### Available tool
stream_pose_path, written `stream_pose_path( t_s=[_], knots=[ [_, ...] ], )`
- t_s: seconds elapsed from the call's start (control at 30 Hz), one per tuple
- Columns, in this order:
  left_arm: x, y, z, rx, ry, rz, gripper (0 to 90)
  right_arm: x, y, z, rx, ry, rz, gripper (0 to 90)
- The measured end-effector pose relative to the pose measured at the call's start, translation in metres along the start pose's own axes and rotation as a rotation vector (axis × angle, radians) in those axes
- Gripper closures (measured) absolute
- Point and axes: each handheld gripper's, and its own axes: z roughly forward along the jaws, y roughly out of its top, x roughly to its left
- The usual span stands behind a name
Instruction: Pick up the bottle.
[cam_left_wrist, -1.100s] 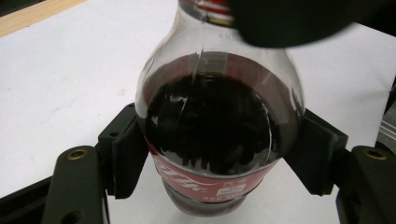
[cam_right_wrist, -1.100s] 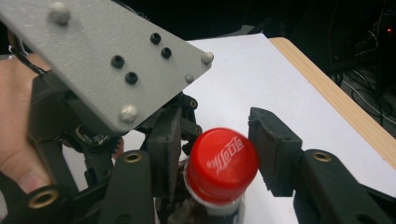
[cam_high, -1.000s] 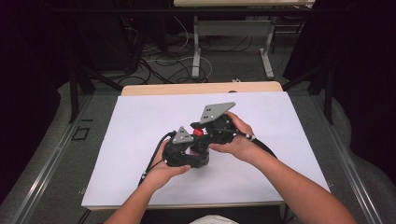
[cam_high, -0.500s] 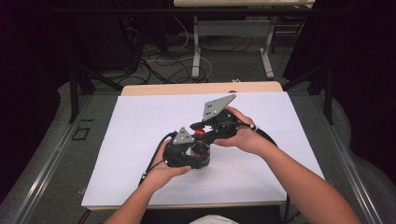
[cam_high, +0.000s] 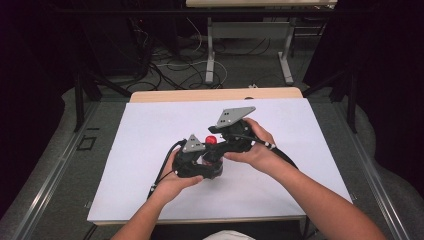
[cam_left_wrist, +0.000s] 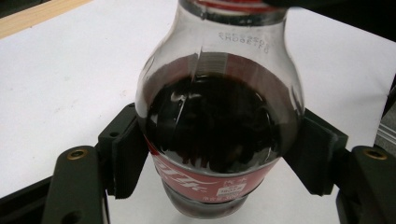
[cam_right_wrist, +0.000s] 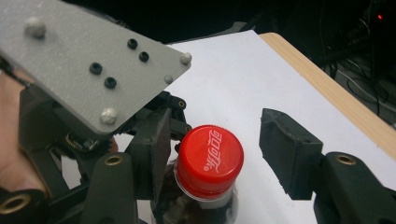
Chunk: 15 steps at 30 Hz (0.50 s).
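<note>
While left gripper (cam_high: 197, 162) clamps bottle (cam_left_wrist: 219, 126), right gripper's (cam_right_wrist: 210, 154) jaws just opened around cap (cam_right_wrist: 211, 159).

The small clear plastic cola bottle (cam_left_wrist: 219, 126), dark liquid filling its rounded body below the neck and a red label round its lower part, stands upright between the left gripper's (cam_left_wrist: 219, 158) pads, its red screw cap (cam_right_wrist: 210, 160) on, between the right gripper's (cam_right_wrist: 219, 154) parted pads.

White Coca-Cola script on red cap (cam_right_wrist: 210, 159)
</note>
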Motion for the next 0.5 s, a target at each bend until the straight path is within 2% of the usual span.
stream_pose_path(
  t_s=[0.1,0.2,0.27,0.33,0.43,0.47,0.5],
  knots=[
    [-0.0005,0.0,0.0001,0.001,-0.001,-0.004,29.8,0.0049,-0.0013,-0.0002,0.006,-0.05,0.032,47.5],
    [-0.0007,0.0002,0.0,0.004,0.0,0.001,29.7,0.0076,-0.0026,0.0011,0.007,-0.045,0.075,51.3],
    [-0.0008,0.0003,-0.0002,0.003,0.0,0.001,29.8,0.0082,-0.0031,0.0017,0.016,-0.054,0.072,57.3],
    [-0.0007,0.0005,-0.0005,0.005,-0.005,0.005,29.8,0.0074,-0.0029,0.0013,0.027,-0.03,0.072,59.7],
    [-0.0011,0.0007,-0.0011,0.013,-0.012,0.004,29.8,0.004,-0.0028,0.0012,0.017,-0.001,0.037,60.0],
    [-0.0011,0.0009,-0.0013,0.014,-0.011,0.007,29.8,0.0018,-0.0028,0.0013,0.012,0.023,0.018,60.1],
    [-0.0006,0.0011,-0.0008,0.009,-0.01,0.018,29.8,-0.0004,-0.0028,0.0004,0.022,0.041,0.029,60.2]
  ],
)
